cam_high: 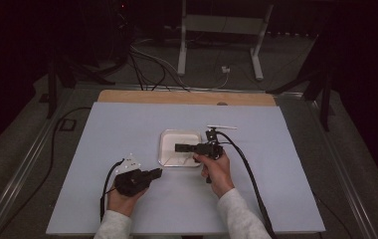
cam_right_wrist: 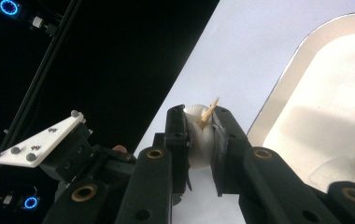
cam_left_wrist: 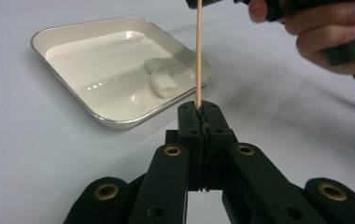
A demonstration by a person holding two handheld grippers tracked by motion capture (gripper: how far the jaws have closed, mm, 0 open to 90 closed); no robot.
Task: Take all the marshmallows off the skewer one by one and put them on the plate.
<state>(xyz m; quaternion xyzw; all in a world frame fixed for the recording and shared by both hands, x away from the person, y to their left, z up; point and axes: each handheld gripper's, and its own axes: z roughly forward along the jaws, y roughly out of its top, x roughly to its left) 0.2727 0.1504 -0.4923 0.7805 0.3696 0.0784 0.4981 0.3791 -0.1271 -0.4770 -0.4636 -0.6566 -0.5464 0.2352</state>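
I pinch the thin wooden skewer upright in my left gripper, beside the square white tray, so my right gripper, probably squeezing a white marshmallow, can thread it on.

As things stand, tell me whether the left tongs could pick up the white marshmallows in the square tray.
Probably not: the left tongs are shut on the wooden skewer, though the marshmallows lie uncovered nearby.

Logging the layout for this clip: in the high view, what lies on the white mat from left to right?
Left gripper → tray → right gripper, reaching over the tray from its right → right hand.
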